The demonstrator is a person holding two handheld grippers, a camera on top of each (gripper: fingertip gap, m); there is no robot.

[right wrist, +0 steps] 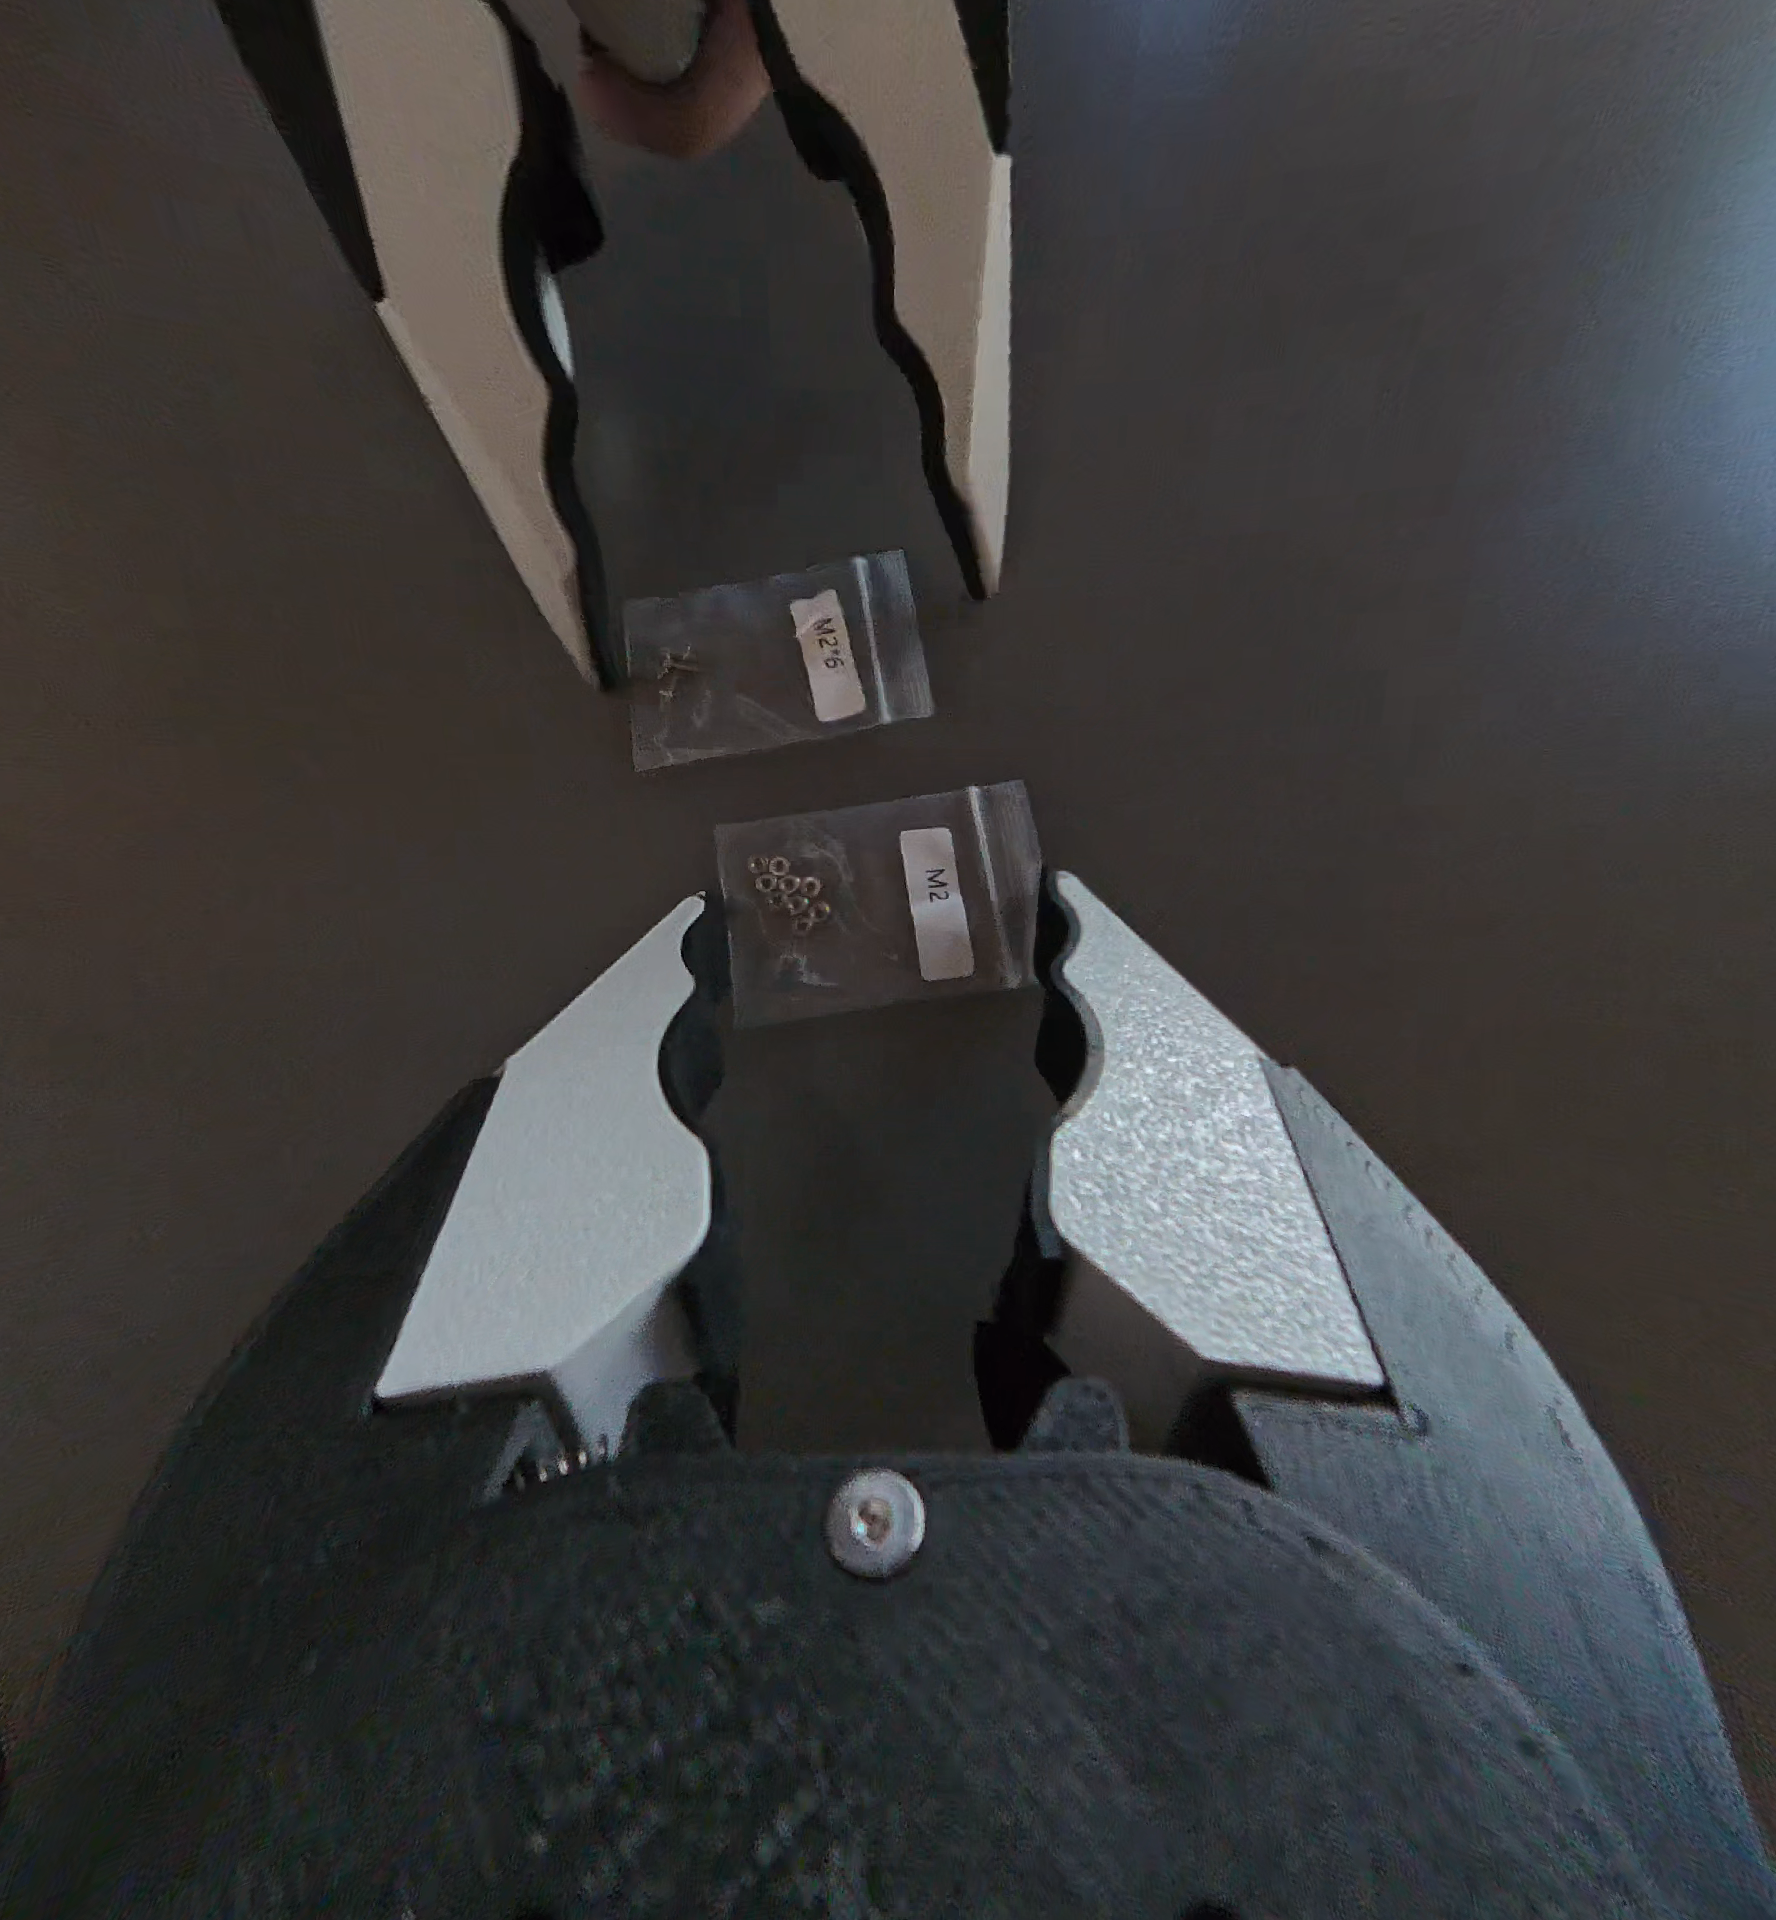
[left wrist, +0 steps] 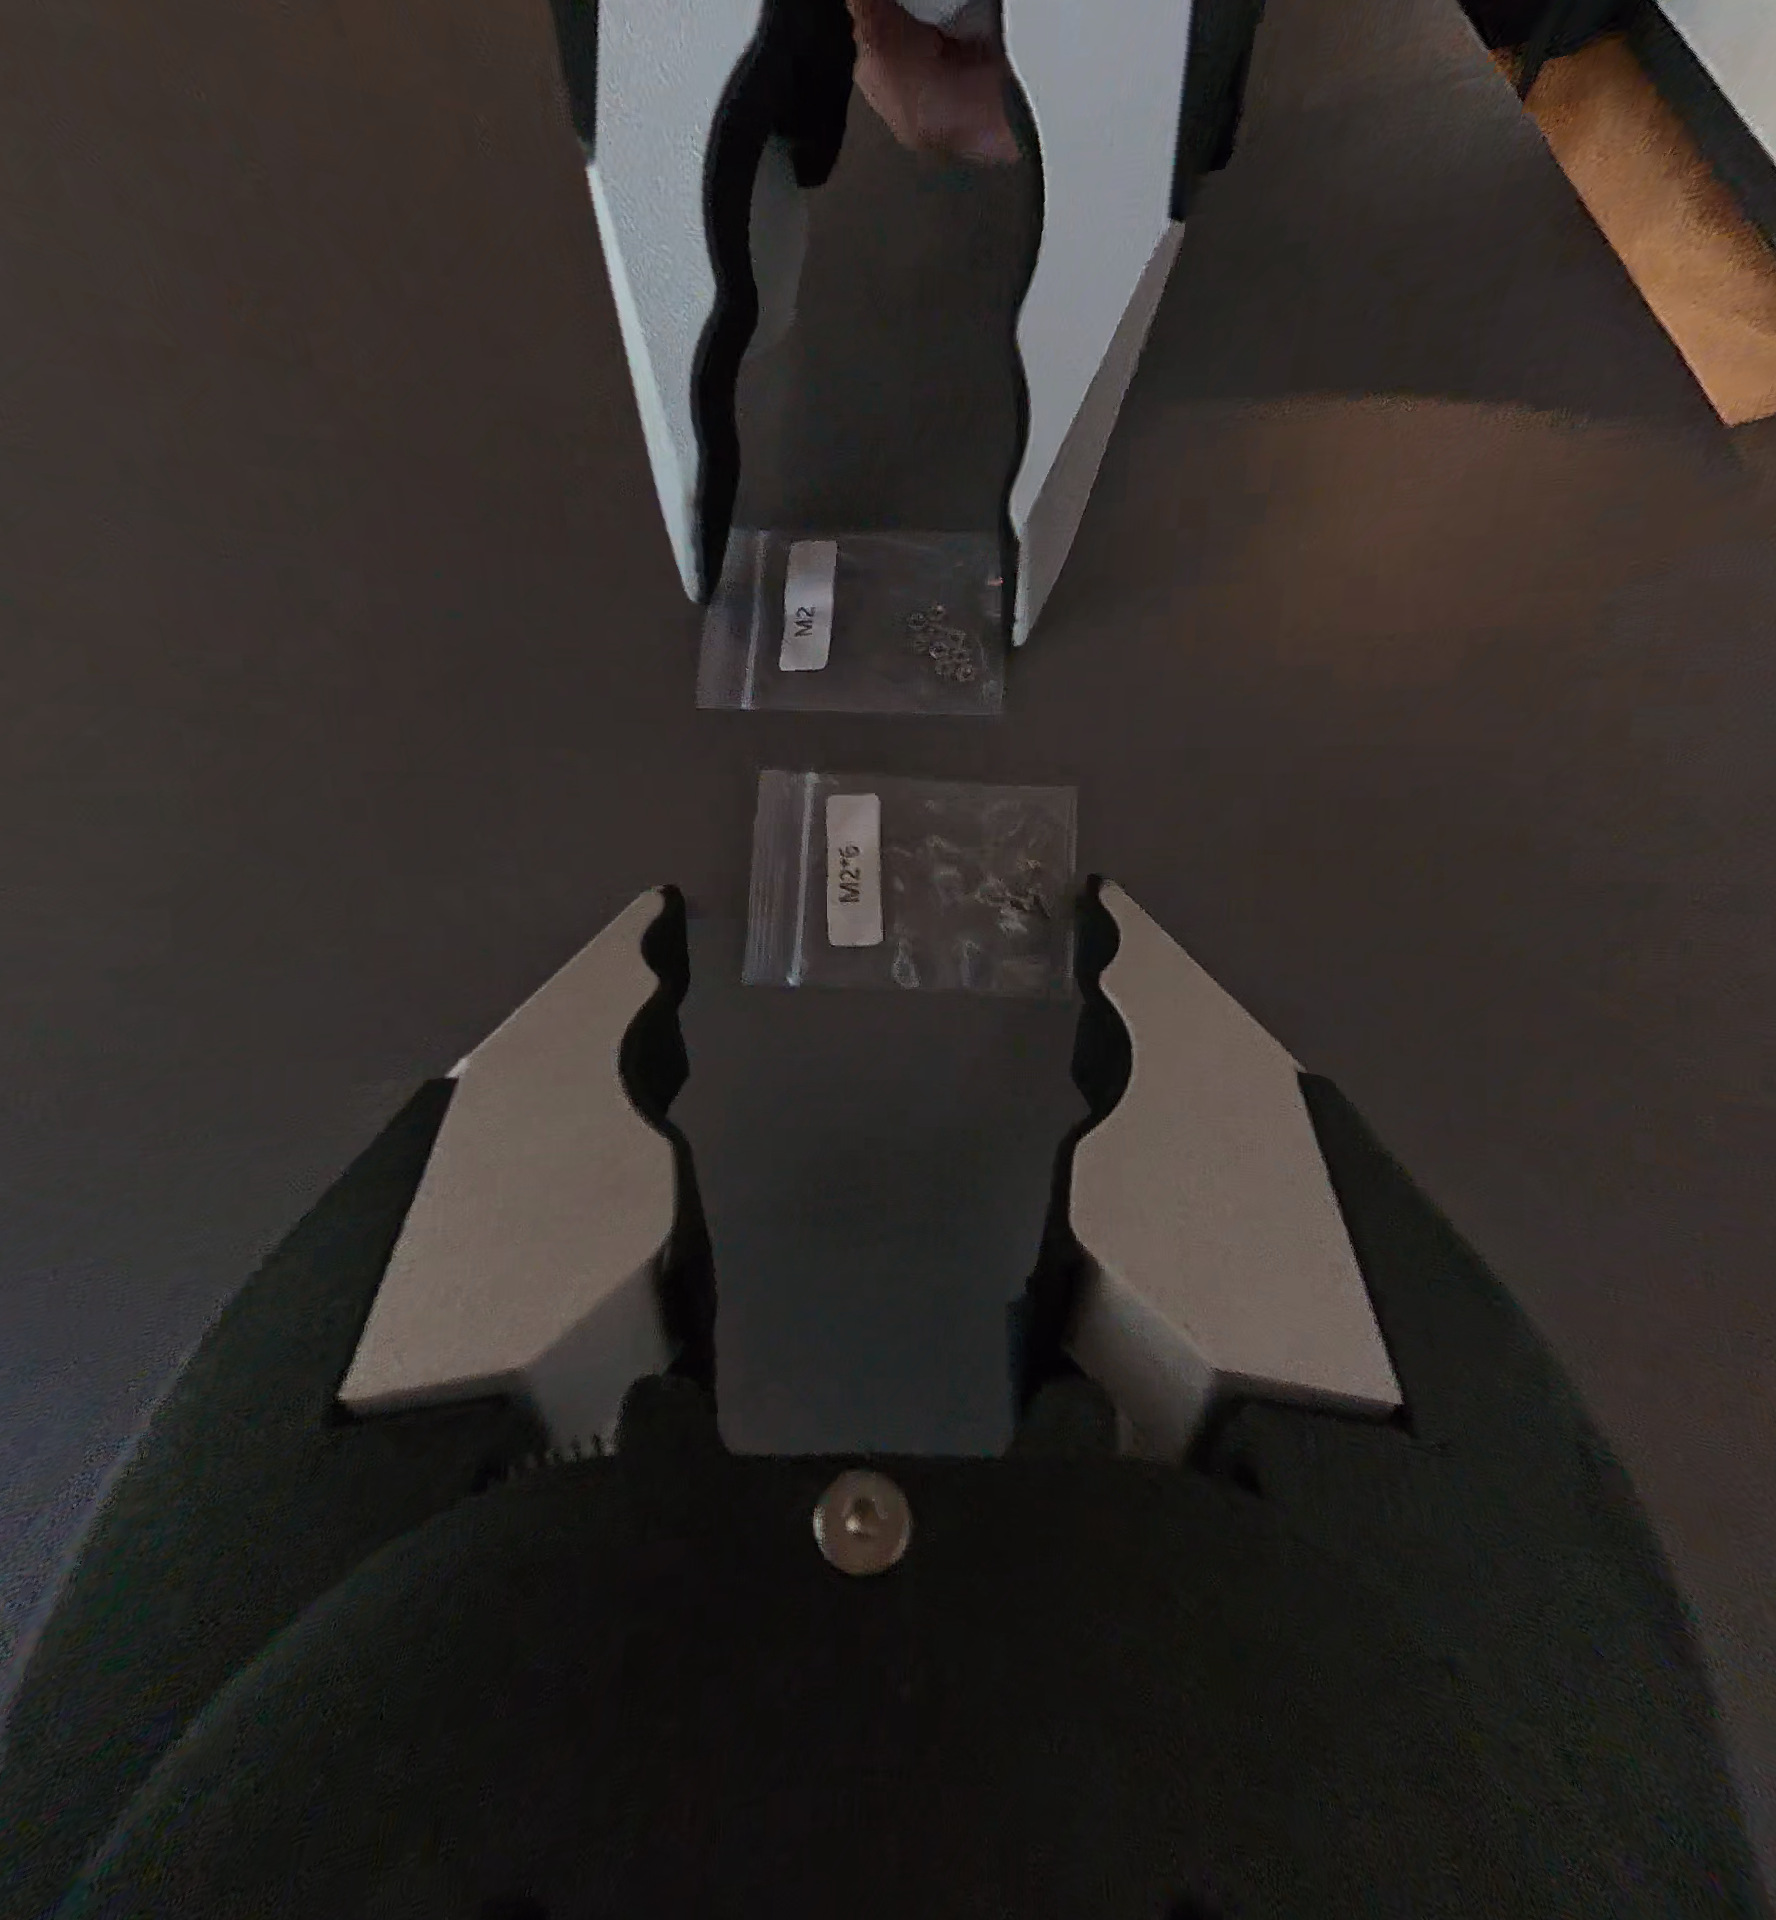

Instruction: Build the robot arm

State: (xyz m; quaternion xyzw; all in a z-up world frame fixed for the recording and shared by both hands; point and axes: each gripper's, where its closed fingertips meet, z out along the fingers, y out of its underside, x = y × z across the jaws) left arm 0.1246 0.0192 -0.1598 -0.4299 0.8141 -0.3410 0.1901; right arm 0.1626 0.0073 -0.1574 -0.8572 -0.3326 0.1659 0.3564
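Observation:
Two small clear zip bags with white labels lie side by side on a dark table (left wrist: 240, 727). The bag of small screws (left wrist: 915, 883) lies between the tips of my open left gripper (left wrist: 884, 904); it also shows in the right wrist view (right wrist: 759, 665). The bag of small nuts (left wrist: 853, 623) lies between the tips of my open right gripper (right wrist: 873, 904), seen close in the right wrist view (right wrist: 863, 914). The two grippers face each other: the right gripper shows at the top of the left wrist view (left wrist: 858, 613), the left gripper at the top of the right wrist view (right wrist: 790, 634). Neither is closed on a bag.
The dark table (right wrist: 240, 831) spreads to both sides. In the left wrist view its far right edge (left wrist: 1715, 239) shows, with a strip of brown floor (left wrist: 1694, 260) beyond it. A hand (left wrist: 946, 94) shows behind the far gripper. Spacing between my two grippers at the tips: around 5 centimeters.

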